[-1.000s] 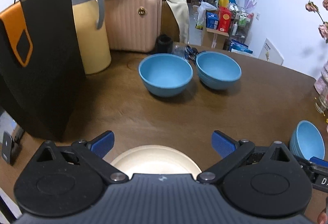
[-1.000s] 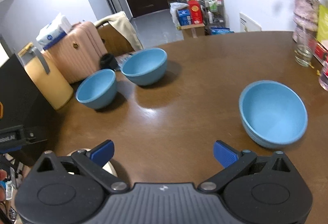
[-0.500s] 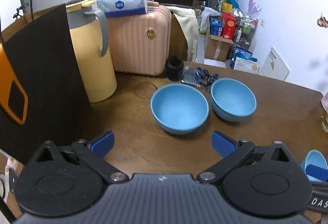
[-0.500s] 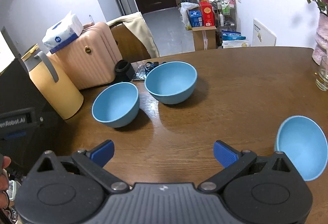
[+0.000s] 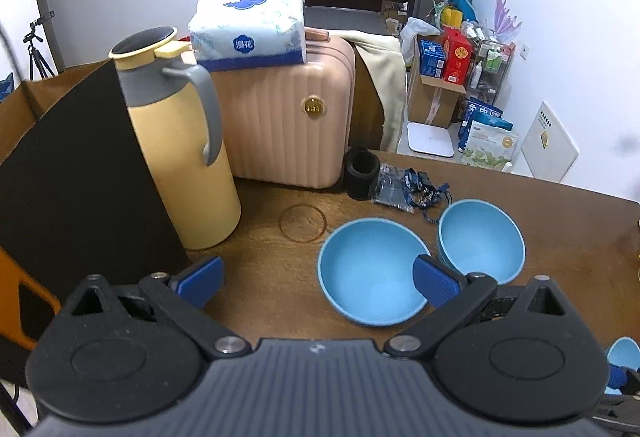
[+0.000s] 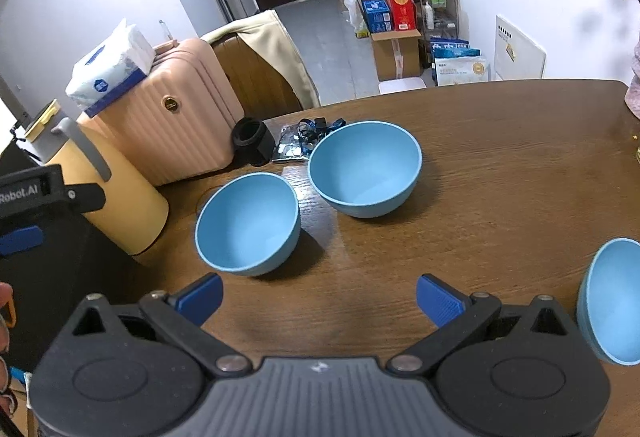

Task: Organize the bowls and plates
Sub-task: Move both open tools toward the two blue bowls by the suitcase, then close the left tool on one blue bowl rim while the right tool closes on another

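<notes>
Two blue bowls stand side by side on the brown table: the nearer one (image 5: pixel 370 273) (image 6: pixel 248 223) and the farther one (image 5: pixel 480 239) (image 6: pixel 364 167). A third blue bowl (image 6: pixel 610 301) (image 5: pixel 624 355) sits at the right edge of the right wrist view. My left gripper (image 5: pixel 318 279) is open above the table, its right fingertip overlapping the nearer bowl's rim in the view. My right gripper (image 6: pixel 318 297) is open too, held above bare table in front of the two bowls, with nothing between its fingers. No plate shows now.
A yellow thermos jug (image 5: pixel 180 141) (image 6: pixel 108 193) and a black box (image 5: pixel 76 189) stand at the left. A pink suitcase (image 5: pixel 288 121) with a tissue pack (image 5: pixel 248 25) sits behind the table. A black cup (image 5: pixel 362 173) and a small packet (image 5: pixel 394 189) lie near the far edge.
Both grippers have risen and pulled back, so the bowls sit lower in view. The cream plate under the left gripper has dropped out of sight. Both stayed open.
</notes>
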`<action>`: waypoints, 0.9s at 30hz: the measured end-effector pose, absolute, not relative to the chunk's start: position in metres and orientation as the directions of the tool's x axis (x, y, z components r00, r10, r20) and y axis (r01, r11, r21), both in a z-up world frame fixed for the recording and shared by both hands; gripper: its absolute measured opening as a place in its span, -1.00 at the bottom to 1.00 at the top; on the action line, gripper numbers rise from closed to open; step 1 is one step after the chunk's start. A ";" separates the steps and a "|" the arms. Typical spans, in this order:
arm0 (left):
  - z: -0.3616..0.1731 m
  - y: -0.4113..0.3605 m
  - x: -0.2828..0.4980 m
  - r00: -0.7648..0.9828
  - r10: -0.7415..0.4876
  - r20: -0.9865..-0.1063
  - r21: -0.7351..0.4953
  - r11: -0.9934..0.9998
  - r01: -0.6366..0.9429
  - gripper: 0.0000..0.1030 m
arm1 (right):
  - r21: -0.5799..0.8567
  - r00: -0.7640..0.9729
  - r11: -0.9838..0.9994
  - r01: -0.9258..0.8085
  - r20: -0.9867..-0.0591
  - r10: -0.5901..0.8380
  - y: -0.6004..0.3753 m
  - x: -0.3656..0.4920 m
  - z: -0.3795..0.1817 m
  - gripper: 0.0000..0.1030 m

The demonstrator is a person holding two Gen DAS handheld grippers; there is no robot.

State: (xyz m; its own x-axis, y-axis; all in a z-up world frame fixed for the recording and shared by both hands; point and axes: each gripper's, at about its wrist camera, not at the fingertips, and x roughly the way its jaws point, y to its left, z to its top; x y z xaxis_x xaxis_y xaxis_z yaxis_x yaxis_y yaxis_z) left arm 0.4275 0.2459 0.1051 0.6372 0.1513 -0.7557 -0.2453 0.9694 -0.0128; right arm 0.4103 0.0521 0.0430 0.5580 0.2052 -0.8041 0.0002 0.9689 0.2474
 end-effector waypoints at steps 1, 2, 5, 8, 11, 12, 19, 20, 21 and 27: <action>0.106 0.248 0.432 0.638 0.149 -0.756 -0.014 0.970 -0.244 1.00 | 0.247 0.553 0.969 0.008 -0.808 0.202 0.054 0.415 0.043 1.00; 0.108 0.250 0.438 0.639 0.145 -0.755 -0.017 0.970 -0.241 1.00 | 0.247 0.548 0.969 0.018 -0.813 0.198 0.056 0.421 0.043 1.00; 0.106 0.255 0.453 0.636 0.134 -0.760 -0.025 0.972 -0.234 1.00 | 0.243 0.539 0.969 0.032 -0.821 0.188 0.062 0.436 0.042 1.00; 0.102 0.261 0.469 0.623 0.130 -0.771 -0.030 0.970 -0.240 1.00 | 0.231 0.530 0.972 0.046 -0.830 0.172 0.067 0.451 0.041 1.00; 0.094 0.268 0.484 0.600 0.125 -0.790 -0.046 0.964 -0.261 1.00 | 0.217 0.515 0.974 0.064 -0.843 0.154 0.074 0.468 0.037 1.00; 0.090 0.270 0.489 0.591 0.126 -0.797 -0.049 0.961 -0.271 1.00 | 0.213 0.510 0.974 0.073 -0.848 0.147 0.076 0.473 0.035 1.00; 0.060 0.274 0.519 0.533 0.129 -0.836 -0.040 0.955 -0.294 1.00 | 0.184 0.450 0.976 0.117 -0.886 0.113 0.094 0.507 0.010 0.93; 0.054 0.274 0.524 0.523 0.131 -0.842 -0.036 0.954 -0.297 1.00 | 0.180 0.442 0.976 0.123 -0.891 0.109 0.096 0.512 0.005 0.92; 0.049 0.275 0.529 0.514 0.131 -0.848 -0.034 0.953 -0.300 1.00 | 0.177 0.435 0.976 0.129 -0.894 0.104 0.098 0.514 0.001 0.91; 0.016 0.278 0.548 0.459 0.118 -0.880 -0.038 0.948 -0.316 1.00 | 0.123 0.393 0.975 0.185 -0.919 0.041 0.107 0.532 -0.025 0.78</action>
